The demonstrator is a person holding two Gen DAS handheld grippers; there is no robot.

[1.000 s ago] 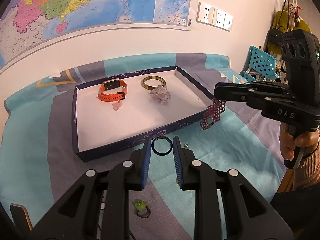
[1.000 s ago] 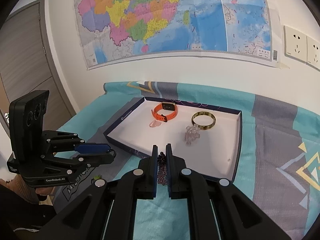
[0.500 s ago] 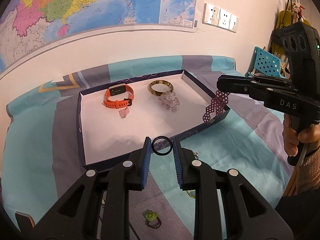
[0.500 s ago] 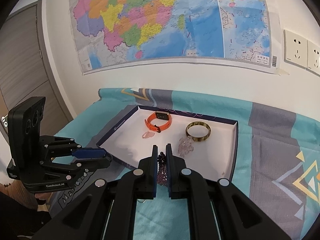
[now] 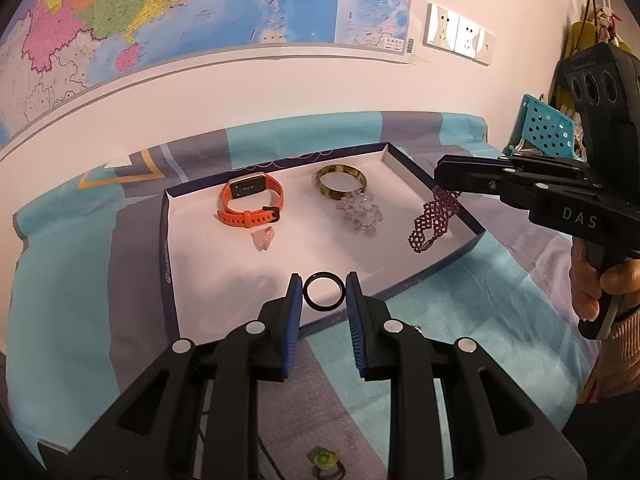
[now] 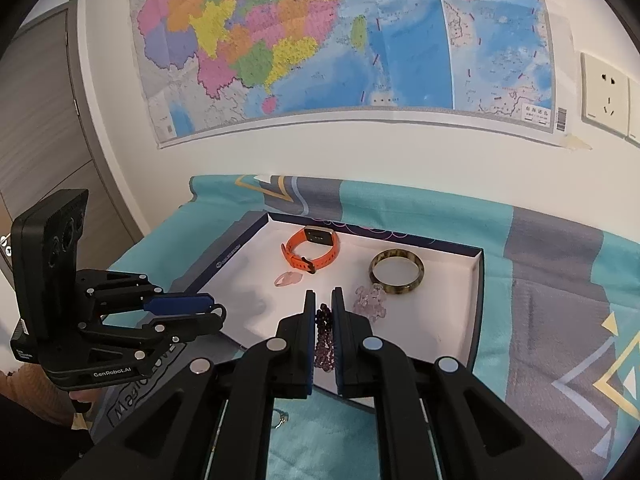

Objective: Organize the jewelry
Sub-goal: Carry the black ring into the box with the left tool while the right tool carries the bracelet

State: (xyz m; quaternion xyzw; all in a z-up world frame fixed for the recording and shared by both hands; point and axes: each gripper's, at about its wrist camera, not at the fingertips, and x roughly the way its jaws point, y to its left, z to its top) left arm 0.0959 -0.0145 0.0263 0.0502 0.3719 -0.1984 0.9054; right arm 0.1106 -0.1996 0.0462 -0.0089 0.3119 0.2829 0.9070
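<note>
My left gripper (image 5: pixel 323 292) is shut on a black ring (image 5: pixel 323 291), held over the near edge of the white-lined tray (image 5: pixel 200 280). My right gripper (image 6: pixel 323 312) is shut on a purple beaded bracelet (image 6: pixel 323 336), which hangs over the tray's right side (image 5: pixel 434 216). In the tray lie an orange watch (image 5: pixel 250 202), a brown bangle (image 5: pixel 340 182), a clear crystal bracelet (image 5: pixel 360 212) and a small pink stone (image 5: pixel 262 239). From the right wrist view the left gripper (image 6: pixel 208 308) shows at the tray's left corner.
A green-stone ring (image 5: pixel 326 460) lies on the teal and grey cloth (image 5: pixel 60 280) below my left gripper. Another small ring (image 6: pixel 280 418) rests on the cloth near the tray's front wall. A map and wall sockets (image 5: pixel 460 36) are behind. A hand (image 5: pixel 604 288) holds the right gripper's handle.
Both grippers have moved forward toward the tray. The black ring now hangs over the tray's near edge, and the purple bracelet has come from outside the right wall to above the tray floor.
</note>
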